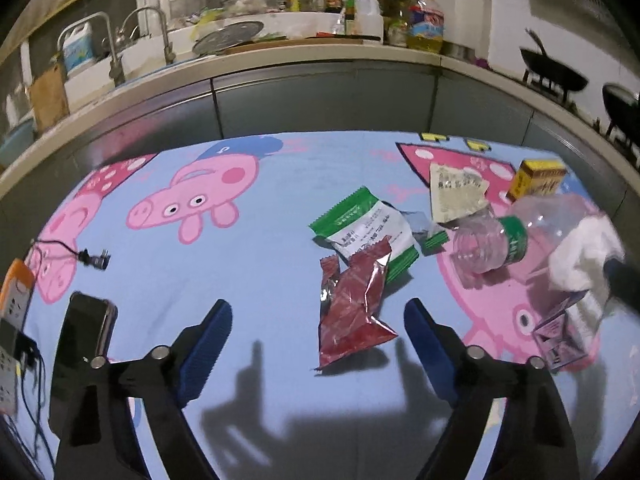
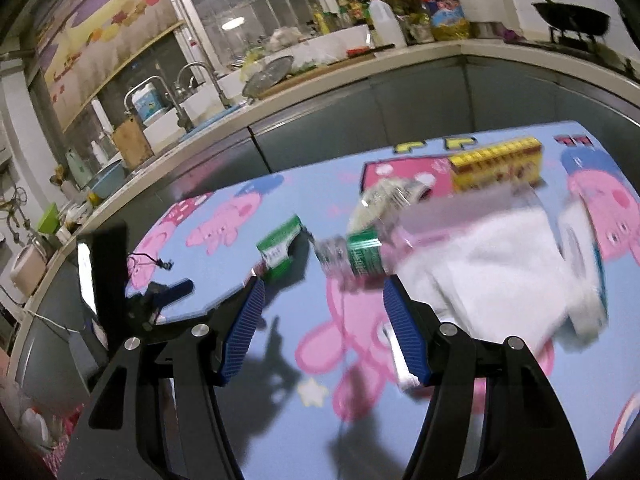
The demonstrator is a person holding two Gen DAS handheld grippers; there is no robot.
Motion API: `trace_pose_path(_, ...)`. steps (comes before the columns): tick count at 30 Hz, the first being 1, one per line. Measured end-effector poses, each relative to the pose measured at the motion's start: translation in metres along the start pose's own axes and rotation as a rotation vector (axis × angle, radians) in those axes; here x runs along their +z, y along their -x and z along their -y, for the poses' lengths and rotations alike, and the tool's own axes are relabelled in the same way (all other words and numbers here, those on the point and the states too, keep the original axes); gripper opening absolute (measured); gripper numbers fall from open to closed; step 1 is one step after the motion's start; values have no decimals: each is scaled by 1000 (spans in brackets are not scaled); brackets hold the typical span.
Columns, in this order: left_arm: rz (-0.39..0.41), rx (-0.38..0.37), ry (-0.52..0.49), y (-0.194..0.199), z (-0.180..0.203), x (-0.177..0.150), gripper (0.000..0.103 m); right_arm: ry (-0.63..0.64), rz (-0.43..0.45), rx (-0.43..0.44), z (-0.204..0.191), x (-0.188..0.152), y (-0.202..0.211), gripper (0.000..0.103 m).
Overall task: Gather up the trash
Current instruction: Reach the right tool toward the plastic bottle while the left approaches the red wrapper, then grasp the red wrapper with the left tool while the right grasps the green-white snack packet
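Trash lies on a blue cartoon-pig tablecloth [image 1: 248, 280]. A red foil wrapper [image 1: 352, 304] lies just ahead of my open, empty left gripper [image 1: 318, 320], between its blue pads. Behind it lie a green-and-white packet [image 1: 368, 228], a crumpled paper slip [image 1: 456, 196], a clear plastic bottle with a green label [image 1: 504, 240], white tissue [image 1: 584, 252] and a small purple carton [image 1: 560, 332]. My right gripper [image 2: 324, 300] is open and empty above the table, the bottle [image 2: 360, 256] and white tissue [image 2: 500, 272] just ahead and to its right.
A yellow box [image 1: 538, 182] stands at the far right; it also shows in the right wrist view [image 2: 496, 164]. A phone [image 1: 84, 340], a power strip [image 1: 12, 296] and a plug [image 1: 96, 258] lie at the left. A kitchen counter [image 1: 280, 64] with a sink runs behind the table.
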State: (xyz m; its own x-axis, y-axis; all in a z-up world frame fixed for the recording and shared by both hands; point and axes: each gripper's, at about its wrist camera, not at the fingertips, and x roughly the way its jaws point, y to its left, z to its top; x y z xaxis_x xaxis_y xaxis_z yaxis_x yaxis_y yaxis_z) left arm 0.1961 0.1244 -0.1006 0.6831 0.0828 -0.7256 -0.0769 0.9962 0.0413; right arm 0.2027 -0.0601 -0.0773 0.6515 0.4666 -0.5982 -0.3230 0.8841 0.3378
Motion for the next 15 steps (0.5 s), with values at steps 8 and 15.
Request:
trace_pose_path(8, -41, 7, 7, -17, -6, -1, 50, 16, -9, 19, -11, 21, -23, 62)
trace_pose_path(15, -51, -17, 7, -20, -8, -4, 26, 63, -66, 10, -20, 29, -51, 62)
